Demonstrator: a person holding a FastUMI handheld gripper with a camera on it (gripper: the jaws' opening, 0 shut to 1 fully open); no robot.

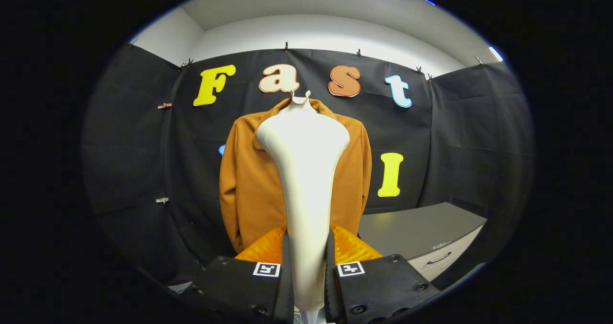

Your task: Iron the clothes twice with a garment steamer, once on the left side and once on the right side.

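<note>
We see the garment steamer [304,180] standing upright between the gripper's [307,262] two fingers, and both fingers press on its narrow handle, so we hold it firmly. The steamer is a smooth, matte, cream-white body: slim at the handle, then flaring upward into a broad, rounded head whose top reaches the collar of the jacket.

The brown jacket [249,180] hangs directly behind the steamer, on a hanger [300,96] whose pale hook shows just above the steamer's head. We cannot tell whether the steamer's head touches the cloth. The jacket looks like a thick, soft, even-toned fabric, with its shoulders spreading to either side of the steamer and a sleeve hanging straight down on each side.

Behind the jacket, black cloth [455,137] covers the booth wall, slightly creased and pinned along its top edge with small clips. Above the cloth we see a plain pale wall and ceiling. To the right of the jacket and lower down stands a grey cabinet [416,228] with a flat matte top and a drawer with a dark handle.
</note>
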